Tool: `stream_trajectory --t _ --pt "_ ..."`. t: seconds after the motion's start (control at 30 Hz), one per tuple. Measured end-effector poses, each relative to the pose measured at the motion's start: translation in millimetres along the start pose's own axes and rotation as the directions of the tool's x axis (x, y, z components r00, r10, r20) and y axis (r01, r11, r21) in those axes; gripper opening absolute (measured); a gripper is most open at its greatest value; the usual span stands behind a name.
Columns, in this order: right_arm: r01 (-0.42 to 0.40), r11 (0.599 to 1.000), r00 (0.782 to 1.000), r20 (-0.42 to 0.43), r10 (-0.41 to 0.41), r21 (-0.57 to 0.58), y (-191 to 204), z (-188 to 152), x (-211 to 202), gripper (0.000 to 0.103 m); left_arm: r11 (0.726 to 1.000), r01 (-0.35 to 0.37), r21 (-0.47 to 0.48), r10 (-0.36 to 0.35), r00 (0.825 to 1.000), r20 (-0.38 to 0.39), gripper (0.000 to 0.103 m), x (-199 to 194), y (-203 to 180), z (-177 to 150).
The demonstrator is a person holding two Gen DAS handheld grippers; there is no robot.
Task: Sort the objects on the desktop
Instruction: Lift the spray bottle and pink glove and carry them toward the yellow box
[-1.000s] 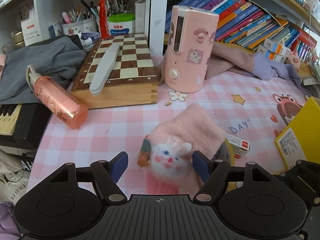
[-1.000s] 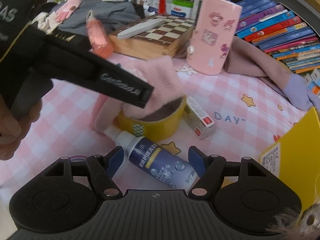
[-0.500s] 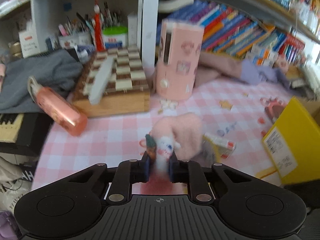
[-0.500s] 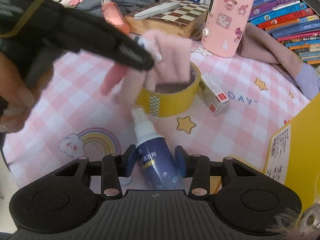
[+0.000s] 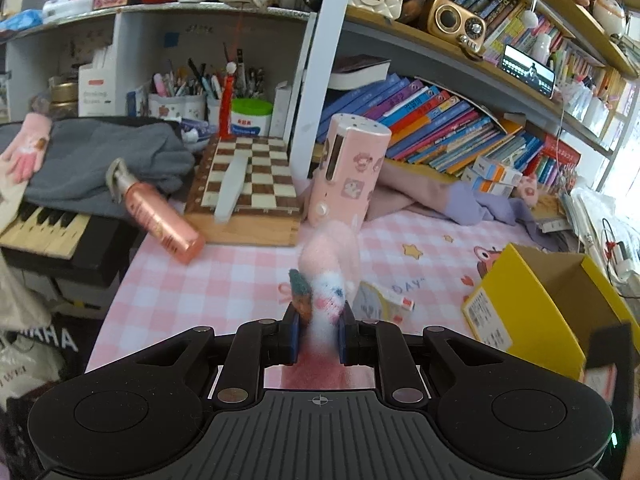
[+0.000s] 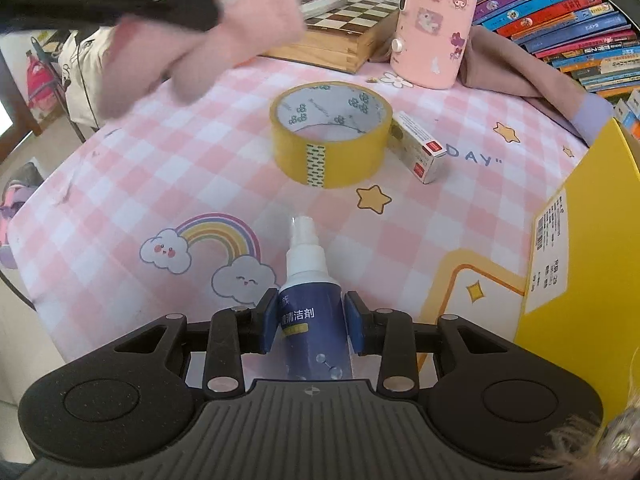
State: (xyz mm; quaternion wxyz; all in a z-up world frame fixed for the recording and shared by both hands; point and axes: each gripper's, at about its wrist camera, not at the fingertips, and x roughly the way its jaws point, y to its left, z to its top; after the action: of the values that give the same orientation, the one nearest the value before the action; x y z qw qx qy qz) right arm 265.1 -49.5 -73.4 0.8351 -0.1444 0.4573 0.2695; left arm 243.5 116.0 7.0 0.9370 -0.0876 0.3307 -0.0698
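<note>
Gripping the pink glove, the left hand-held gripper has lifted it off the tape roll; right clamps spray bottle.

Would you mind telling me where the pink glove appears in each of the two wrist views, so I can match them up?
Left wrist view: the pink glove sits low in the centre, clamped in the left gripper.
Right wrist view: it hangs at the top left, lifted above the mat.
Shared landmark: the pink cartoon canister beside the chessboard.
</note>
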Motion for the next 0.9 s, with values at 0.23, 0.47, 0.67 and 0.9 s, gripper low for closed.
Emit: stream_trajectory --t 0.23,0.47,0.67,0.9 --pt "0.018 0.996 0.999 0.049 -0.022 0.082 -1.8 -6.3 -15.9 0.031 1.0 -0.003 -0.019 0.003 1.0 0.003 0.017 -30.2 1.7 -19.1" --pt "0.04 0.994 0.992 0.118 -0.052 0.102 8.3 -13.9 -44.5 0.03 0.999 0.0 -0.042 0.001 1.0 0.012 0.017 -51.2 6.6 -33.9" --pt "0.044 0.99 0.989 0.136 -0.063 0.138 12.9 -20.5 -52.8 0.03 0.998 0.004 -0.061 -0.002 0.999 0.032 0.017 -71.6 10.5 -46.7" --pt "0.008 0.979 0.986 0.163 -0.042 0.203 17.9 -28.6 -67.0 0.03 0.995 -0.009 -0.098 0.014 0.998 0.057 0.017 -94.0 14.1 -56.8"
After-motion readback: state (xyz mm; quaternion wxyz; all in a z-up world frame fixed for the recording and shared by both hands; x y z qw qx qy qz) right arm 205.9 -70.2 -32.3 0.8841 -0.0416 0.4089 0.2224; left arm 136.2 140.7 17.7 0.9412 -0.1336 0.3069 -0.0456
